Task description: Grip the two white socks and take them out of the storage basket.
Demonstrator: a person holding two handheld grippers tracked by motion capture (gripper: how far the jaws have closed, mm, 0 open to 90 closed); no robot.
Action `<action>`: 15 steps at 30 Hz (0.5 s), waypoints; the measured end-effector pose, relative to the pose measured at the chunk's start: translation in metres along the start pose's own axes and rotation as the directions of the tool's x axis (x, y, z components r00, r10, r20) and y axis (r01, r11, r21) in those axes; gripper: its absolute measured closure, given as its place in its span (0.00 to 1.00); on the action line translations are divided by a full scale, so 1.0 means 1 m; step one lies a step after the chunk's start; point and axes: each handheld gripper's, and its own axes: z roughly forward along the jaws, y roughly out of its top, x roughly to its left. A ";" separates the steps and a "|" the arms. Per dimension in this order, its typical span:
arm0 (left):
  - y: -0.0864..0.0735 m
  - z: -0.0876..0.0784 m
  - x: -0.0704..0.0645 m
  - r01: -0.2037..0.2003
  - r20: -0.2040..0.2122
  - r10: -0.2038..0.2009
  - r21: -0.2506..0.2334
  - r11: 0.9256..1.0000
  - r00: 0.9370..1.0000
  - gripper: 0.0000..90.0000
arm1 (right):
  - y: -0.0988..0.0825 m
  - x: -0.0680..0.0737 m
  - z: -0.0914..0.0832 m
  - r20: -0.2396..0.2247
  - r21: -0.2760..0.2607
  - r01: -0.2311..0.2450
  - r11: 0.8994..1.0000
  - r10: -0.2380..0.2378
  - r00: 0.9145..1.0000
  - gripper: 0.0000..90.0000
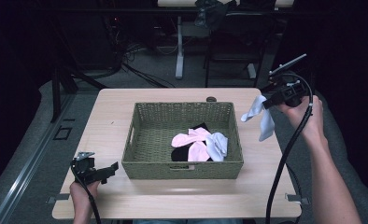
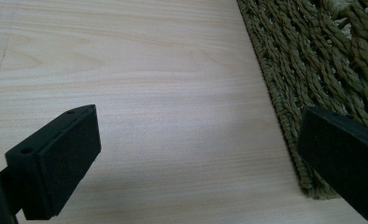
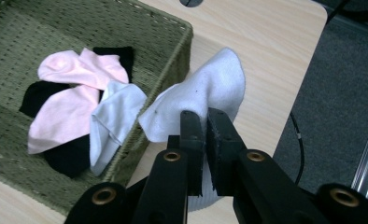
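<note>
Currently right gripper [image 1: 267,103] fingers [image 3: 191,135] clamped on a white fabric sock [image 1: 261,116], hanging above the light wooden surface [image 1: 107,112] just right of the green woven rectangular basket [image 1: 182,170]; left gripper [image 1: 108,171] fingers [image 2: 60,163] wide apart, low at basket's near-left corner.

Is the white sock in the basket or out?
Out: the white sock hangs from the right gripper, beside the basket.

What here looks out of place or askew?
Nothing is damaged or spilled. One white sock hangs from the right gripper outside the wicker basket, whereas the pink socks, black socks and another white sock lie heaped inside.
</note>
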 end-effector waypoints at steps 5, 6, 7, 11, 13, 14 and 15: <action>0.000 0.000 0.000 -0.001 -0.003 0.001 0.002 1.000 1.000 0.00 | -0.012 -0.013 0.018 0.036 0.030 -0.038 0.999 0.037 0.999 0.95; 0.000 0.000 0.000 0.000 -0.003 0.000 0.001 1.000 1.000 0.00 | -0.014 -0.015 0.022 0.035 0.043 -0.039 0.998 0.037 0.999 0.95; 0.000 0.000 0.000 -0.001 -0.003 0.001 0.002 1.000 1.000 0.00 | -0.015 -0.017 0.025 0.036 0.047 -0.050 0.998 0.048 0.998 0.95; 0.000 0.000 0.000 0.002 -0.004 -0.002 -0.001 1.000 1.000 0.00 | -0.023 -0.024 0.038 0.031 0.071 -0.072 0.995 0.070 0.997 0.95; 0.000 0.000 0.000 0.000 -0.003 0.000 0.001 1.000 1.000 0.00 | -0.027 -0.026 0.045 0.036 0.082 -0.078 0.994 0.075 0.997 0.95; 0.000 0.000 0.000 0.000 -0.003 0.000 0.001 1.000 1.000 0.00 | -0.027 -0.026 0.045 0.036 0.082 -0.078 0.994 0.075 0.997 0.95; 0.000 0.000 0.000 0.001 -0.004 -0.001 0.002 1.000 1.000 0.00 | -0.030 -0.028 0.052 0.035 0.092 -0.083 0.992 0.080 0.996 0.95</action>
